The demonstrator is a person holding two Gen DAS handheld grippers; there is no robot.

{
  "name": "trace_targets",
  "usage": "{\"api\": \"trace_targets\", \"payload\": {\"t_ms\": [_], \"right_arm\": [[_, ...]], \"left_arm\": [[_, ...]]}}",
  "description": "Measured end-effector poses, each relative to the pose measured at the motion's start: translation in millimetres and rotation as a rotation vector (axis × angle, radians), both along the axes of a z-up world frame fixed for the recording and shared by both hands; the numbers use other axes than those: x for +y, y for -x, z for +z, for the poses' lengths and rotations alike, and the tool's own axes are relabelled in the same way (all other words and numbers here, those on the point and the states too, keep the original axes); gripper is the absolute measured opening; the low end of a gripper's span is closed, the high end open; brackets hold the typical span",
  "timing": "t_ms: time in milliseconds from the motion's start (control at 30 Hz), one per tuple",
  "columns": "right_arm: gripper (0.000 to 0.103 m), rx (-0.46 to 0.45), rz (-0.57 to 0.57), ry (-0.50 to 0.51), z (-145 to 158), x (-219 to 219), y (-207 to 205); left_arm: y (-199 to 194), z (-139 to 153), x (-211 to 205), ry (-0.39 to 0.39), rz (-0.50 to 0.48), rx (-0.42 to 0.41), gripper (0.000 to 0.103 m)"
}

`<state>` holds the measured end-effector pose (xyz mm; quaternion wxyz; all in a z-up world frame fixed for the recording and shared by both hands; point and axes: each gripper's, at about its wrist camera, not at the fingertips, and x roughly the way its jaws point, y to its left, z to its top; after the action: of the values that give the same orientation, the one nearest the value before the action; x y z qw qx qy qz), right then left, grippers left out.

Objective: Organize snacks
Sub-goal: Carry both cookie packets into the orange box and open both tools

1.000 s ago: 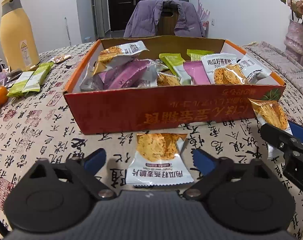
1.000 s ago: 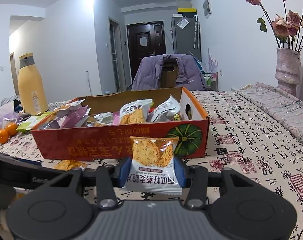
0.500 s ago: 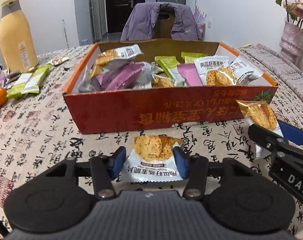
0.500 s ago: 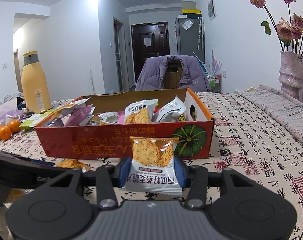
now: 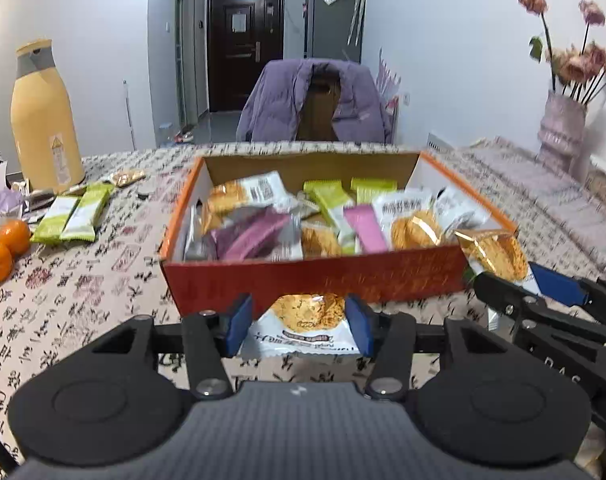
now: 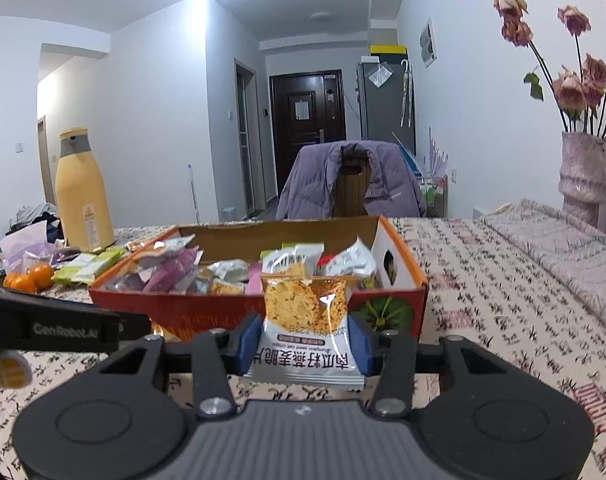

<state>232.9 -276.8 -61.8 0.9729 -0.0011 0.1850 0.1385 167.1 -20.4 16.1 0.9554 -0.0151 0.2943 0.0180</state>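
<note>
A red-and-orange cardboard box (image 5: 315,276) stands on the patterned tablecloth, holding several snack packets in white, purple, pink and green. My left gripper (image 5: 298,324) is shut on a white cracker packet (image 5: 303,322), lifted just in front of the box's near wall. My right gripper (image 6: 303,338) is shut on another white cracker packet (image 6: 306,320), held upright before the box (image 6: 259,308). In the left wrist view the right gripper (image 5: 531,280) shows at the right edge with its packet (image 5: 495,254) near the box's front right corner.
Two green snack bars (image 5: 73,216), a small packet (image 5: 125,177) and oranges (image 5: 5,246) lie left of the box by a yellow bottle (image 5: 45,136). A vase of dried roses (image 6: 583,176) stands at the right. A chair with a purple jacket (image 5: 315,104) is behind the table.
The left gripper closed on the cracker packet that lay on the cloth and raised it. The right gripper kept its packet and stayed nearly still.
</note>
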Motion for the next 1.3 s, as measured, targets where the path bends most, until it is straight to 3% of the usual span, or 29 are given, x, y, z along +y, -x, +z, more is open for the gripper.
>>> {"api": "trace_targets", "payload": {"t_ms": [267,667,867,1067,1300], "right_arm": [[0.046,-0.034,0.012,0.006,27,5,-9],[0.046,-0.07,-0.011,0.007,59,18,-64],[0.046,-0.069,-0.036,-0.015,51,24,-96],[0.046,-0.098,-0.029,-0.015,31,25,-111],[0.047,-0.055,-0.021,-0.019,18,22,-120]], "left_arm": [[-6,32,1,0.02,-0.007,-0.083,0.052],[-58,53,9,0.05,0.035,-0.157,0.052],[-85,45,16,0.086,0.062,-0.186,0.052],[-98,28,17,0.064,0.065,-0.228,0.052],[-103,14,19,0.055,0.044,-0.231,0.052]]}}
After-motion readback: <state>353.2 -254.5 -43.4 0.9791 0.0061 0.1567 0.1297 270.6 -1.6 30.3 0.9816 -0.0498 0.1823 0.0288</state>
